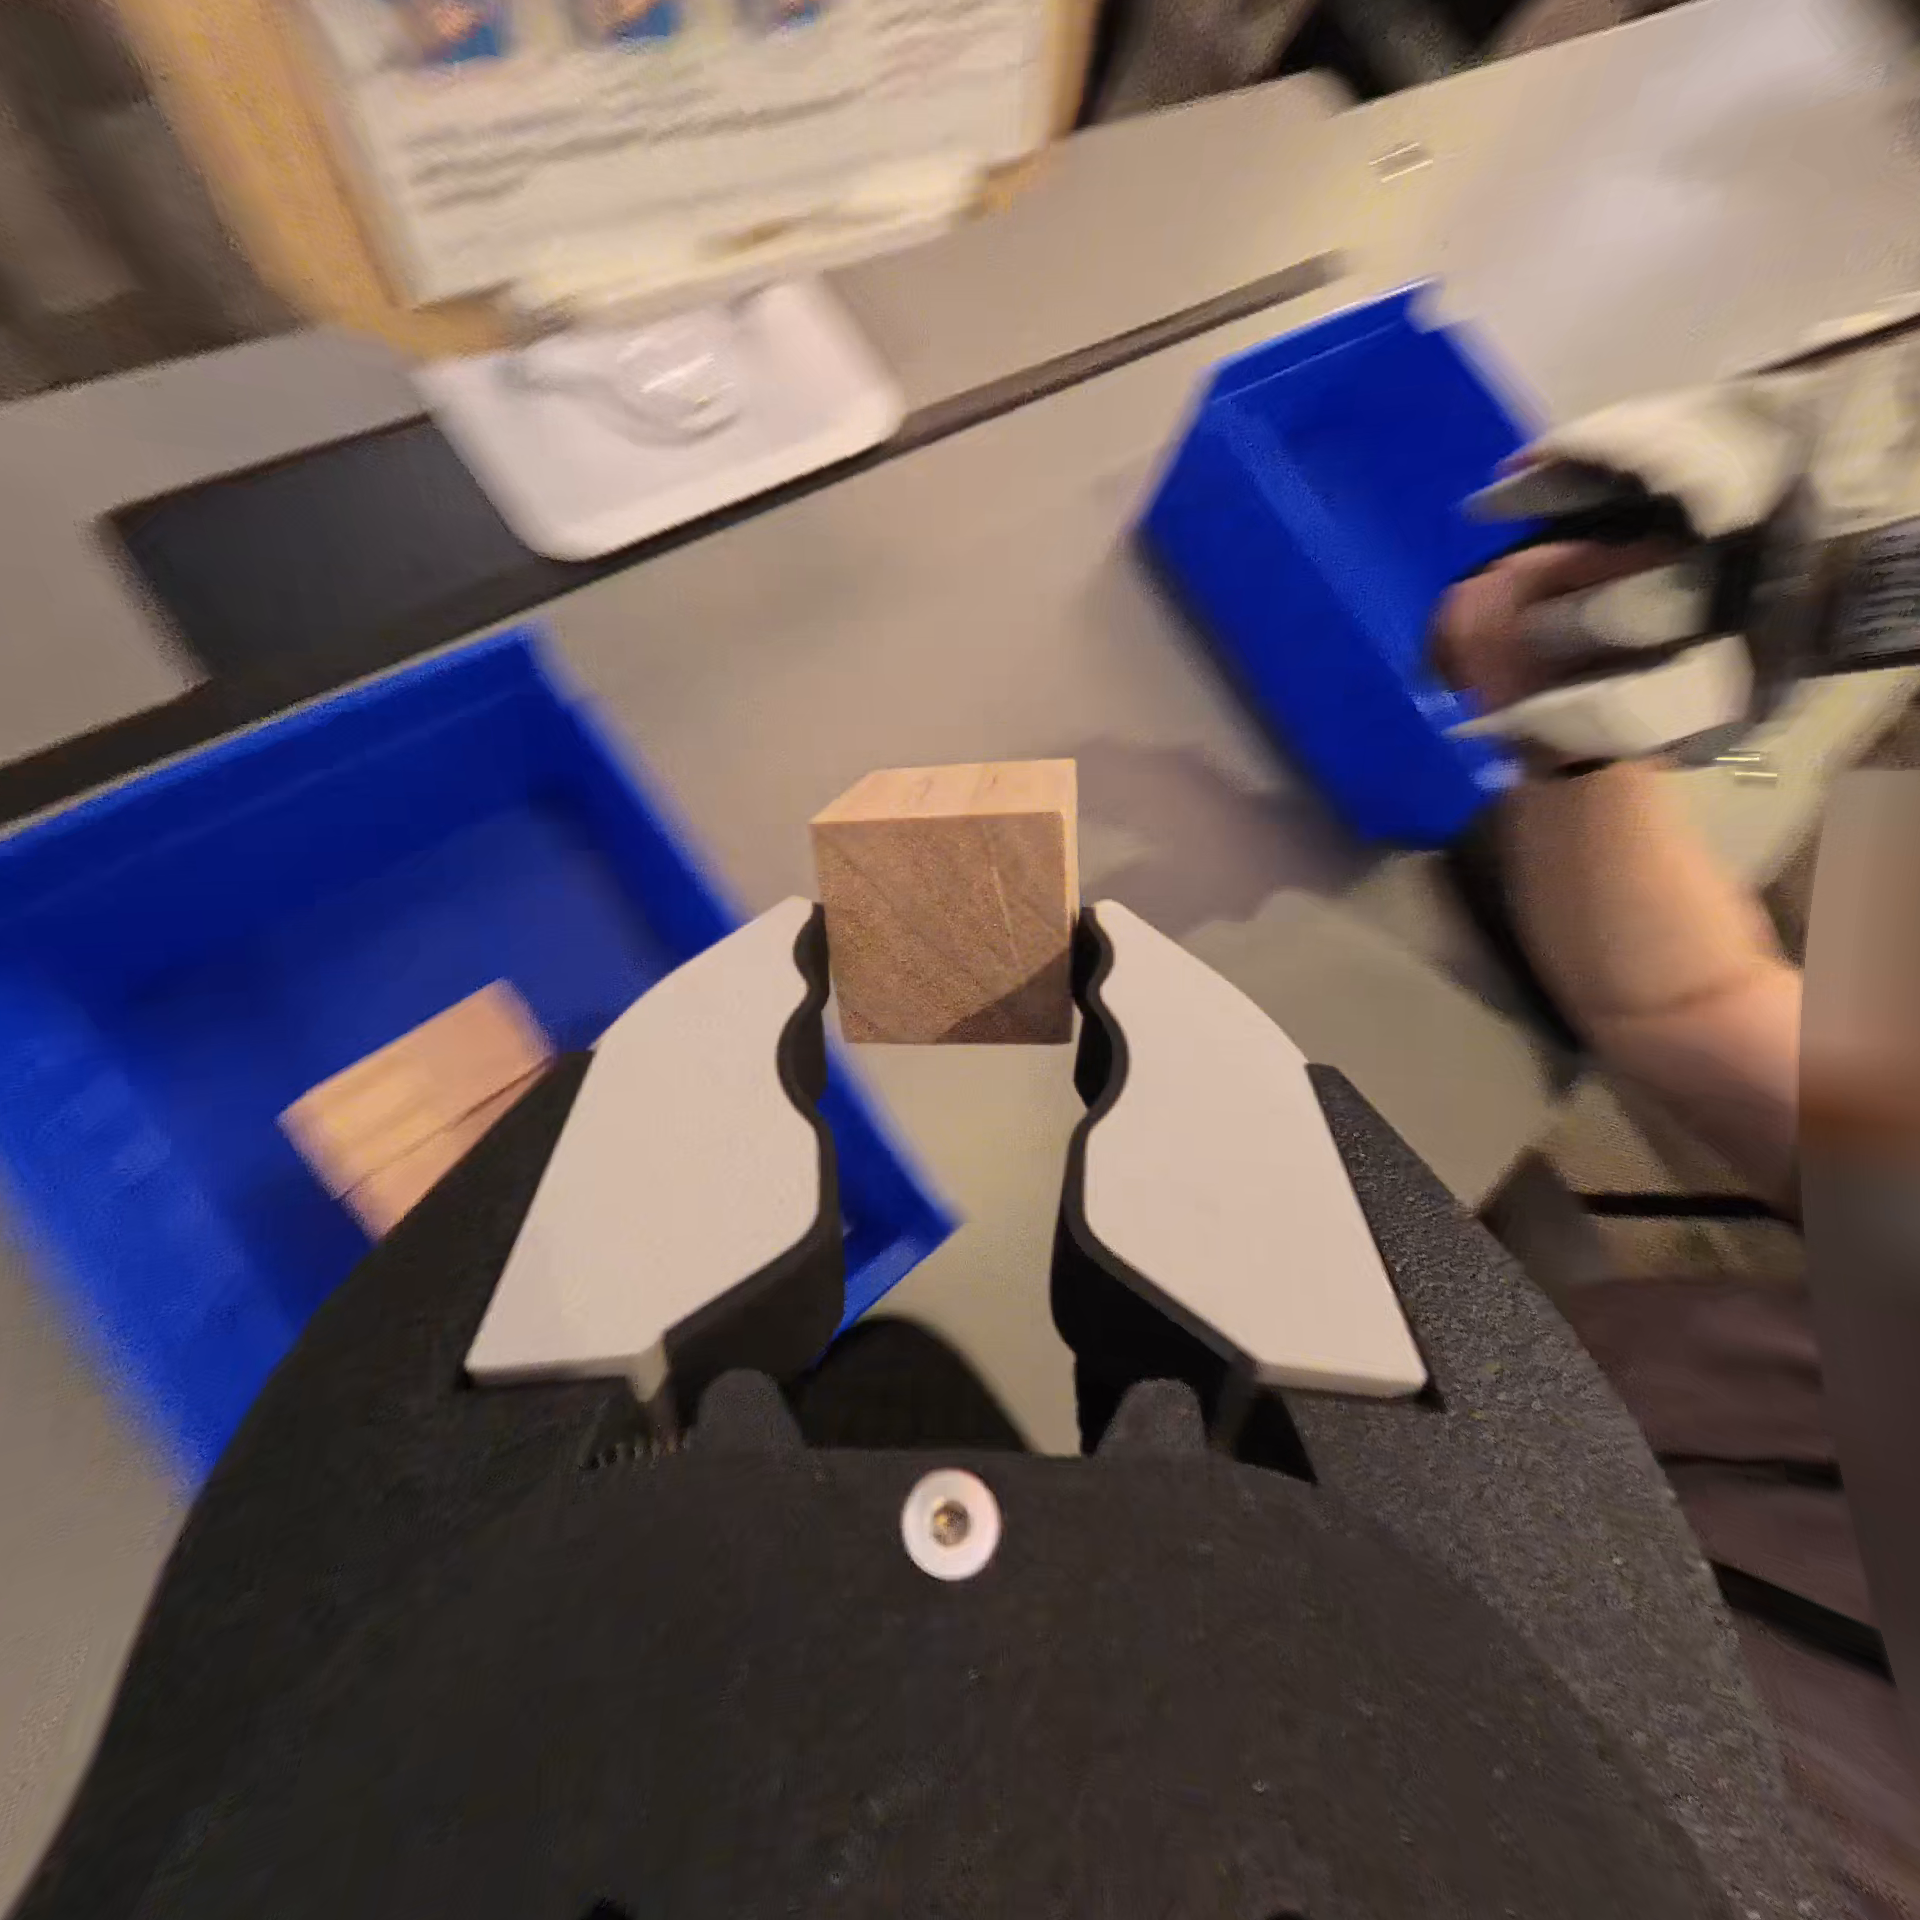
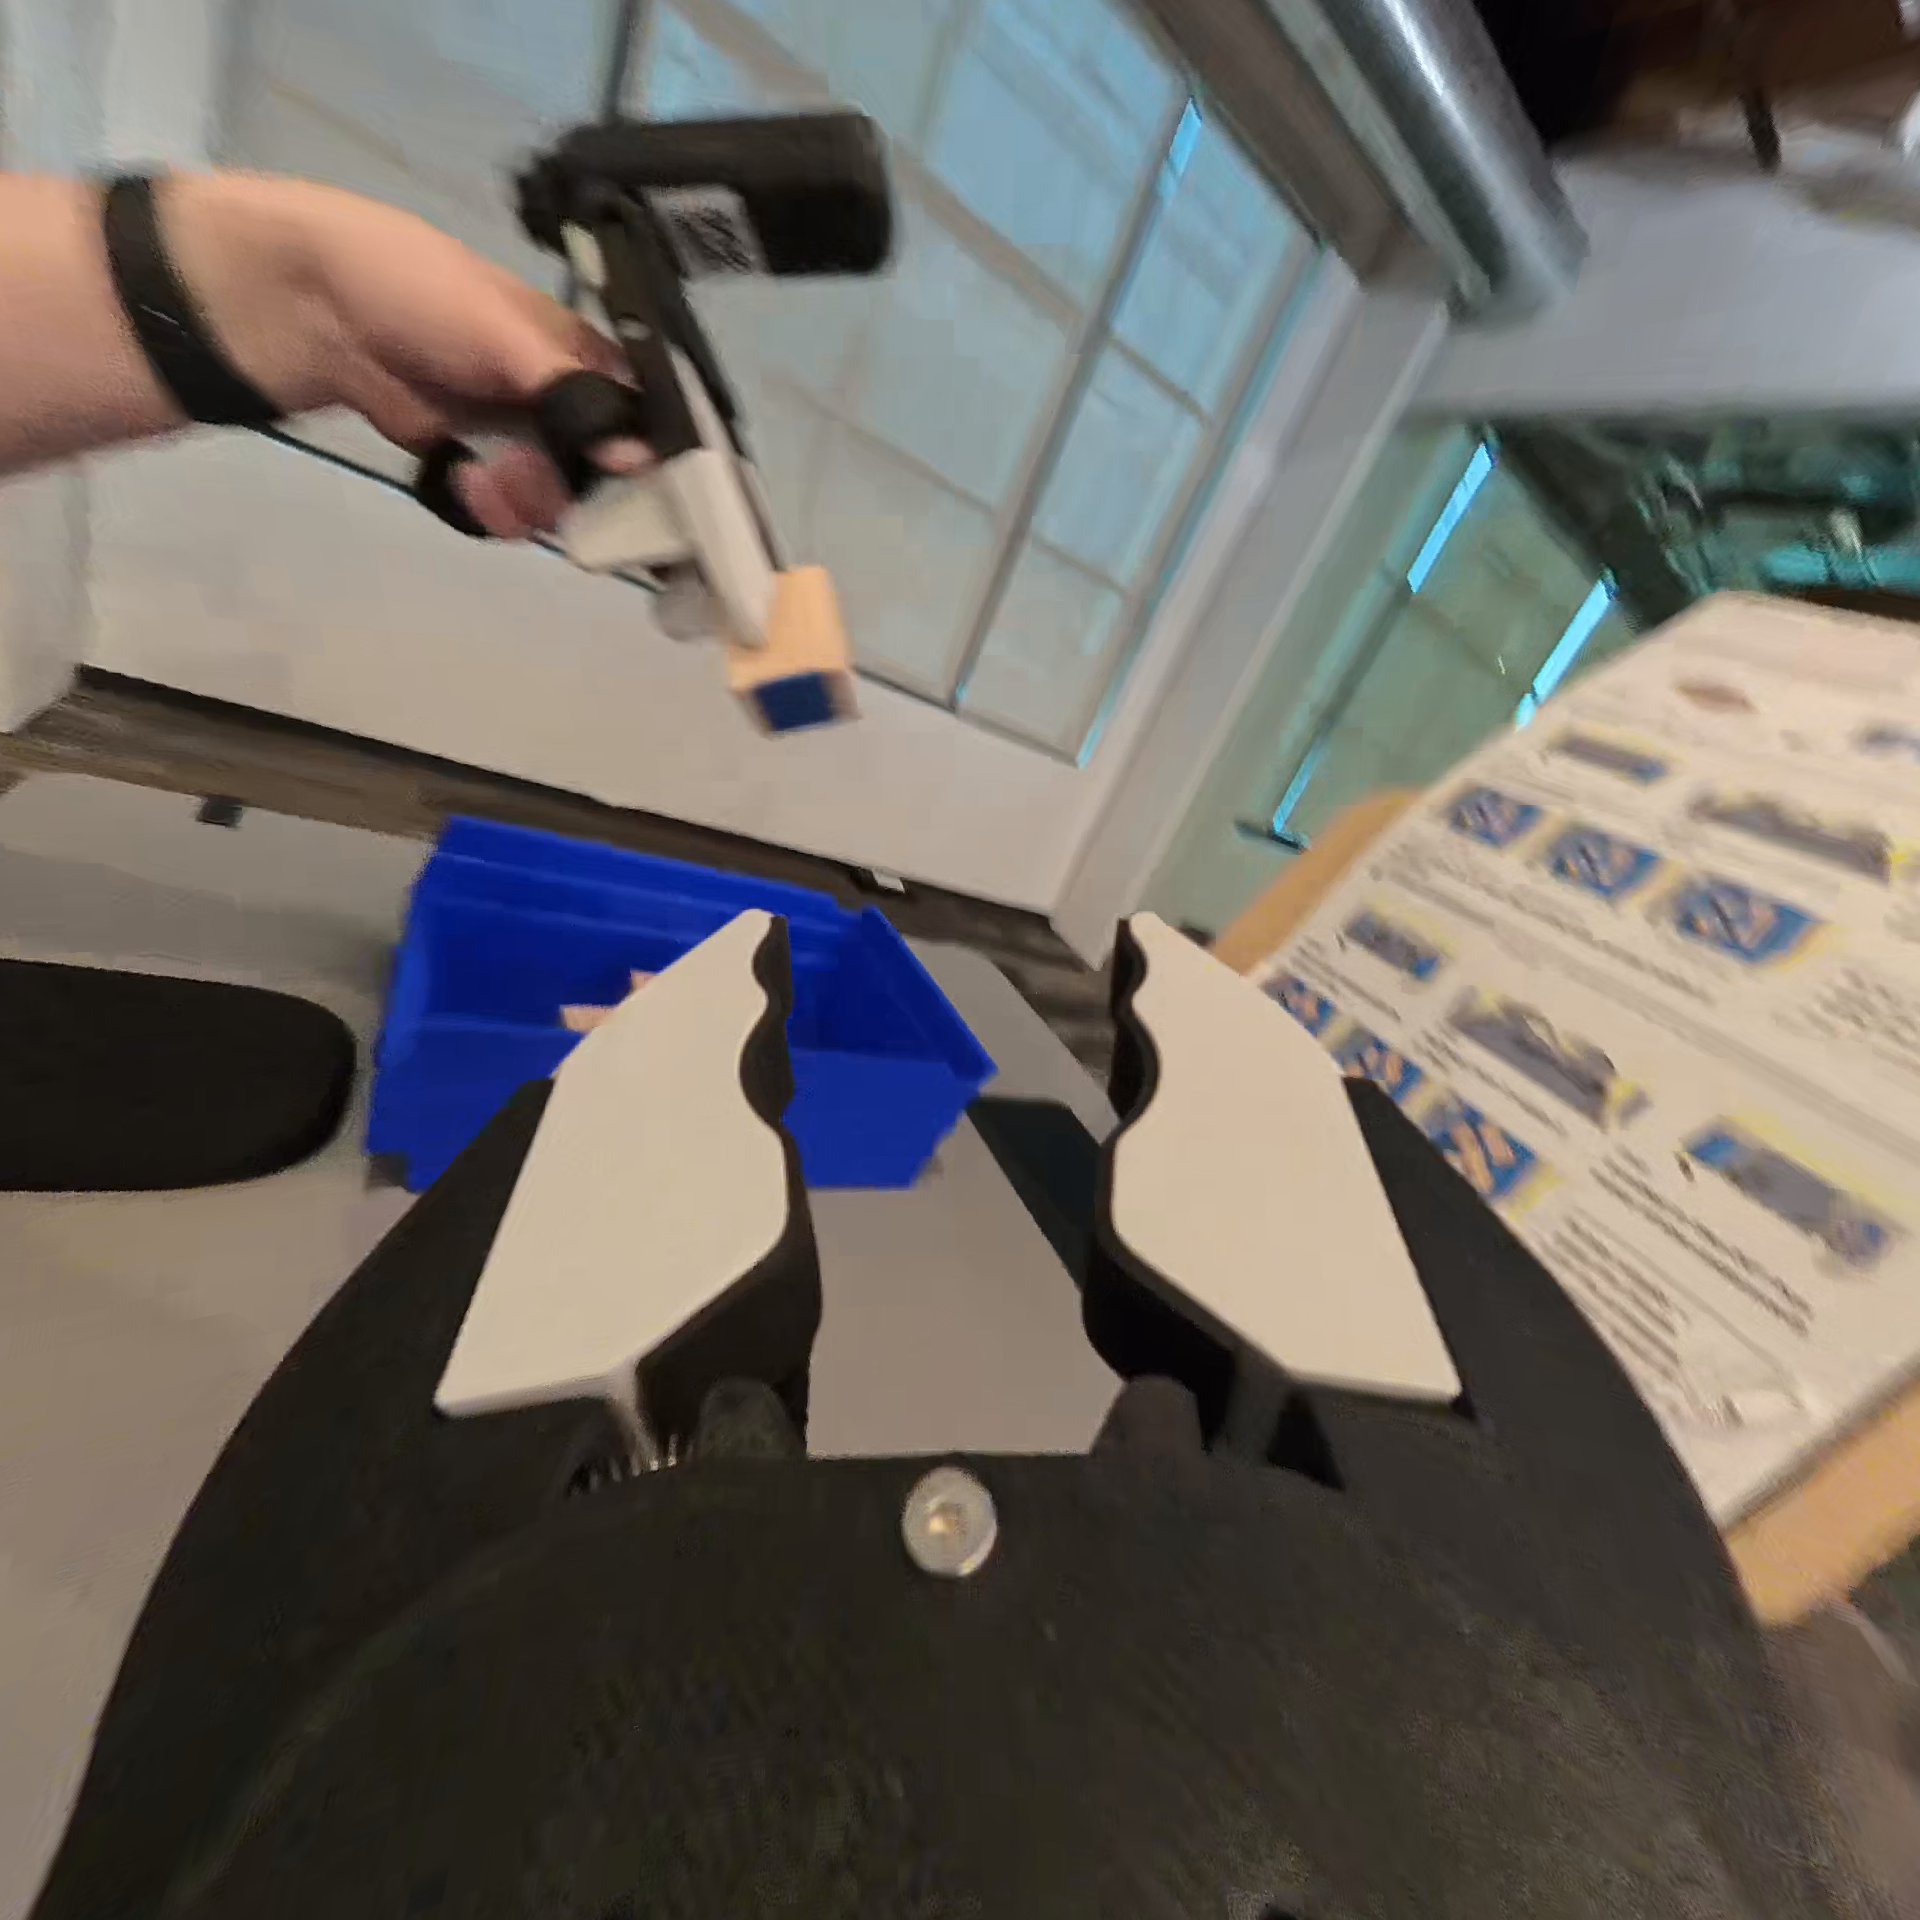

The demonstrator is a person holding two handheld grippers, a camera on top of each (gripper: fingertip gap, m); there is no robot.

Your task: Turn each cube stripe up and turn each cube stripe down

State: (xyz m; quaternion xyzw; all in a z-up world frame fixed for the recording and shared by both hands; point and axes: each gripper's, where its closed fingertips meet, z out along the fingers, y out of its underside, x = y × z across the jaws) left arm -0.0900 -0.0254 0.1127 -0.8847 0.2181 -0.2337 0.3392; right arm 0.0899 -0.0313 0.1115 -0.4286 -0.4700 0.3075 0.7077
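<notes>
Left gripper (image 1: 948,914) clamps a cube (image 1: 951,902) aloft, tilted down; only the right view shows its blue underside (image 2: 792,699). Right gripper (image 2: 948,961) hangs released near a bin (image 2: 883,1117).

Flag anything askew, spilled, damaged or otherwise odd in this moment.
Nothing stands out. The left hand-held gripper holds a wooden cube in the air, undamaged, with a blue mark on the face seen from the right wrist view. The right hand-held gripper is open and empty. Both blue bins sit upright on the table, nothing spilled.
</notes>
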